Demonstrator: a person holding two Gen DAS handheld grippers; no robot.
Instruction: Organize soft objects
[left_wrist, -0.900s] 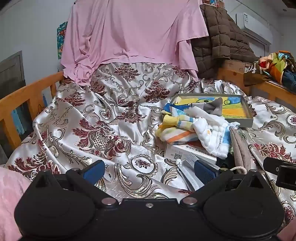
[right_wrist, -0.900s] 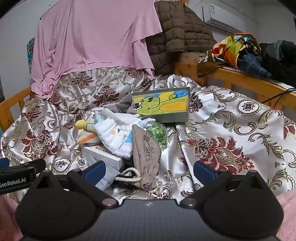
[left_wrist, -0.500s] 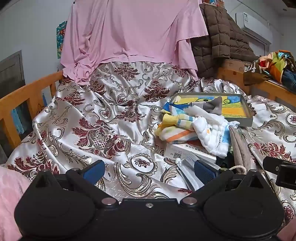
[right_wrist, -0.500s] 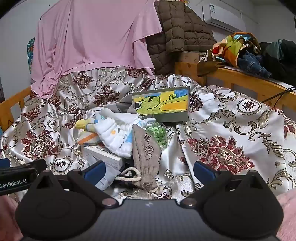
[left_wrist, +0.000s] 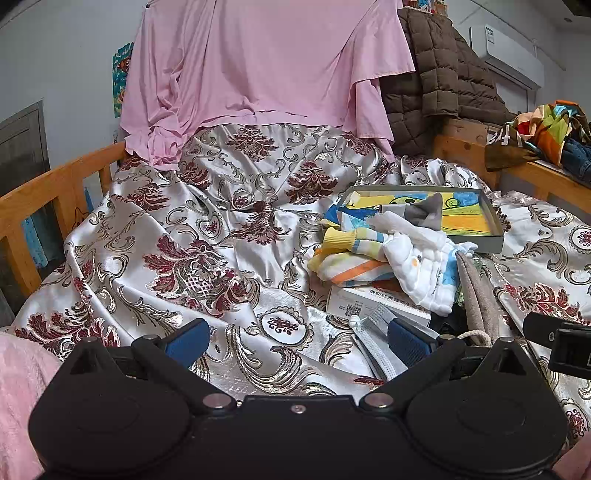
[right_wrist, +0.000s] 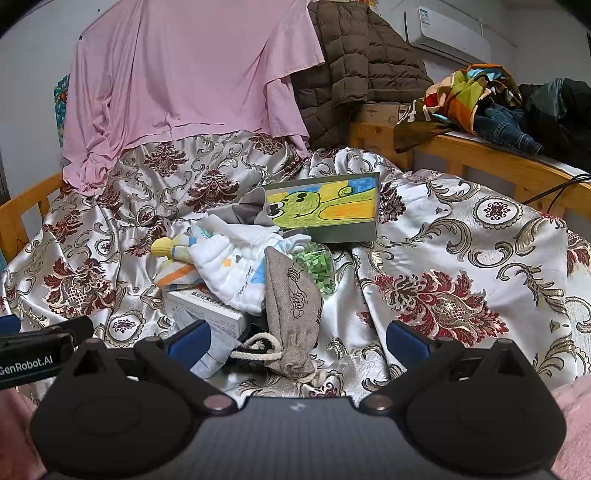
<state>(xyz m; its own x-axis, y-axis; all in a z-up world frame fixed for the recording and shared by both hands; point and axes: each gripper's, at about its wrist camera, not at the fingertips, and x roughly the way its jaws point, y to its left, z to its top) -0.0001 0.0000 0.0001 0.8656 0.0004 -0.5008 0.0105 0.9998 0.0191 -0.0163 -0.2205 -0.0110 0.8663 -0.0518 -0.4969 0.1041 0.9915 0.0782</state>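
A heap of soft things lies on the patterned satin bedspread (left_wrist: 221, 229): a white quilted cloth (left_wrist: 421, 266) (right_wrist: 236, 273), yellow-striped socks (left_wrist: 343, 247) (right_wrist: 173, 251), a grey cloth (left_wrist: 424, 210) and a grey drawstring pouch (right_wrist: 295, 306) (left_wrist: 476, 295). They rest against a shallow box with a colourful drawing (left_wrist: 461, 214) (right_wrist: 332, 206). My left gripper (left_wrist: 295, 339) stands open before the bare spread, left of the heap. My right gripper (right_wrist: 297, 339) is open too, the pouch's lower end and cord lying between its fingers, untouched.
A white carton (left_wrist: 373, 302) and a face mask (left_wrist: 376, 347) lie under the heap, a bag of green bits (right_wrist: 317, 266) beside the pouch. A pink sheet (left_wrist: 258, 66) and brown quilted jacket (right_wrist: 354, 62) hang behind. Wooden rails (left_wrist: 48, 192) edge the bed; clothes (right_wrist: 480, 99) pile on the right ledge.
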